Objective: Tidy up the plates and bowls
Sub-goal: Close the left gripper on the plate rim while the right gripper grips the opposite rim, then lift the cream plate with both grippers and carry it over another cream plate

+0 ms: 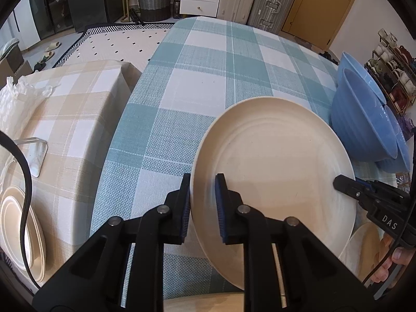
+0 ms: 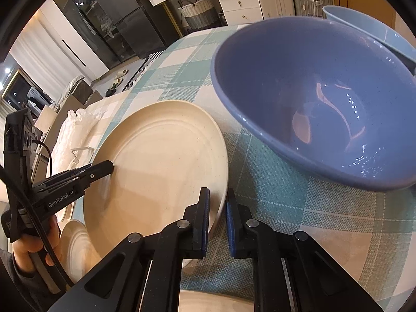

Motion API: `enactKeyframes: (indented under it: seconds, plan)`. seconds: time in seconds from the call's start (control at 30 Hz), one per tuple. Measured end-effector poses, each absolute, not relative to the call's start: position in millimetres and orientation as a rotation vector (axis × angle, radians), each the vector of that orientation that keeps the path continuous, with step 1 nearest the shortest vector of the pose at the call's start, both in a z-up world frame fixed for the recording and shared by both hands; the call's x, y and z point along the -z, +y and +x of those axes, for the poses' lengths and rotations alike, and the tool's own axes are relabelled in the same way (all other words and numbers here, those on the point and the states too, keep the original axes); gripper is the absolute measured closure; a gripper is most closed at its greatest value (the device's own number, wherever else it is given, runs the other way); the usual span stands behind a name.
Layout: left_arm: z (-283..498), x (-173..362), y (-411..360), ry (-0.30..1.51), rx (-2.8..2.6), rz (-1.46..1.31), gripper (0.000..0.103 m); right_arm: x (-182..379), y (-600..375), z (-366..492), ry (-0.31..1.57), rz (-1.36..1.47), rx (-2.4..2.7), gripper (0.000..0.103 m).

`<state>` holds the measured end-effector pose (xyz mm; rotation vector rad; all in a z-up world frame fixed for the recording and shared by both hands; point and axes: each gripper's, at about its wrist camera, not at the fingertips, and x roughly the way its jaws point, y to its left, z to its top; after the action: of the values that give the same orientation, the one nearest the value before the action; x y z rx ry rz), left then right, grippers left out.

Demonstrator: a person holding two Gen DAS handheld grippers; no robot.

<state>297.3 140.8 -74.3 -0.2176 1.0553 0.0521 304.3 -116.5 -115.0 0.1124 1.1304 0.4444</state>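
A cream plate [image 1: 273,156] [image 2: 161,156] is held at two opposite rims over the teal-checked table [image 1: 208,78]. My left gripper [image 1: 204,182] is shut on the plate's left rim, one pad above and one below; the right wrist view shows it as well [image 2: 104,169]. My right gripper [image 2: 218,195] is shut on the right rim and shows in the left wrist view too [image 1: 343,182]. A dark blue bowl [image 1: 364,119] [image 2: 312,98] stands just right of the plate, with a lighter blue bowl [image 1: 356,65] [image 2: 364,26] behind it.
More cream plates lie below: a stack [image 1: 18,223] at the lower left, one [image 1: 364,247] [image 2: 75,247] under the held plate. A beige-checked side table [image 1: 78,104] carries a white plastic bag [image 1: 15,98] and a clear stand [image 1: 36,156]. A person's hand [image 2: 26,249] holds each gripper.
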Motion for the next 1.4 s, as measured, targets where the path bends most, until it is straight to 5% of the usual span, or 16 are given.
enactKeyframes:
  seconds: [0.8,1.4]
  plan:
    - [204,5,149,0.968,-0.166,-0.177,0.088,68,-100,246,1.028,0.081,-0.547,0.091]
    - [112,4,153,0.951,-0.261,-0.209,0.088,61,-84,187,1.014,0.014,-0.636,0.091]
